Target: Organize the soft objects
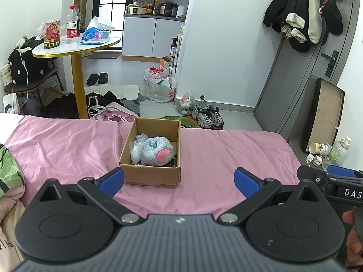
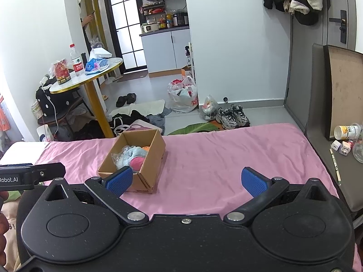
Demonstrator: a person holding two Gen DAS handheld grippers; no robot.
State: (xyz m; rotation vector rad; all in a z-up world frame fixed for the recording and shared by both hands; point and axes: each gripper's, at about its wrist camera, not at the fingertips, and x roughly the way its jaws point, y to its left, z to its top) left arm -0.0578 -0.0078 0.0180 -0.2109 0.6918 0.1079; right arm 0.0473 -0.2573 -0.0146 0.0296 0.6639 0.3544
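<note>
Both grippers — left (image 1: 179,182) and right (image 2: 187,181) — gape wide and empty over the pink sheet (image 1: 226,158), near the box (image 1: 150,172) holding a plush toy (image 1: 154,150).

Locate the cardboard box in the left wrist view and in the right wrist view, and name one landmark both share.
Left wrist view: the cardboard box sits centre frame on the pink sheet, just beyond the open left gripper.
Right wrist view: the cardboard box lies left of centre, behind the left fingertip of the open right gripper.
Shared landmark: the grey sneakers on the floor beyond the bed.
</note>
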